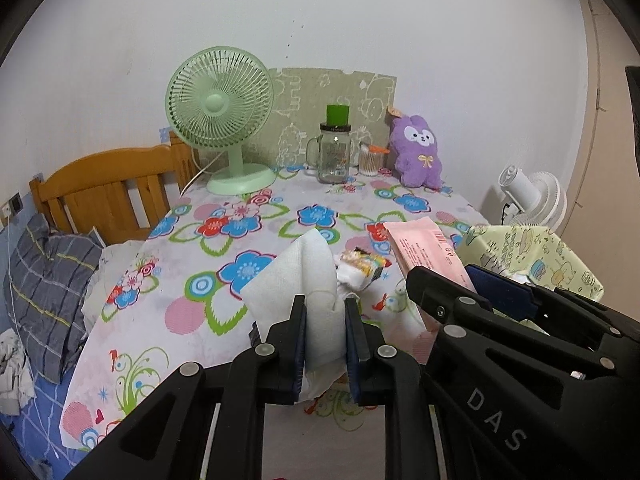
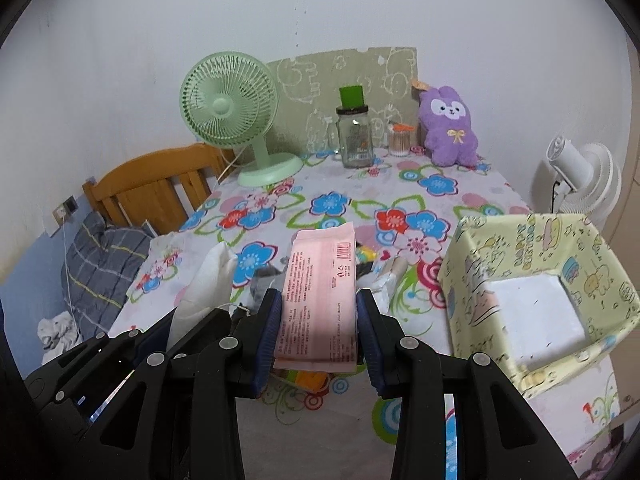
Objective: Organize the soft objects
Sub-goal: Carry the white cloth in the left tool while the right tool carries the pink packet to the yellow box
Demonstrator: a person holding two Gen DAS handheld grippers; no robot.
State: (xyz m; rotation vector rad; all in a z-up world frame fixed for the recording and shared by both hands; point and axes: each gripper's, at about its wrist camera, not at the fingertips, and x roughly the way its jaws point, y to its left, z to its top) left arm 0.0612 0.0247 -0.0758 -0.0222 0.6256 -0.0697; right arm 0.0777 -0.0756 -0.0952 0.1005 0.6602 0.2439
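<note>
The left gripper (image 1: 325, 340) is clamping a white cloth (image 1: 298, 280). The right gripper (image 2: 316, 336) is pinching a pink packet (image 2: 320, 300) beside the yellow fabric bin (image 2: 532, 248).

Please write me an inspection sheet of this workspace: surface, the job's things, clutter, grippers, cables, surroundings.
Surface: table under a floral cloth.
Job's things: white cloth and pink pack, both held above the table; yellow fabric bin at the right edge, open; purple plush at the back; small soft items mid-table.
Clutter: green fan, glass jar, cotton-swab cup.
Grippers: left gripper shut on the white cloth; right gripper shut on the pink pack.
Cables: fan cord off the back-left edge.
Surroundings: wooden bed, grey pillow, white fan, white wall.
</note>
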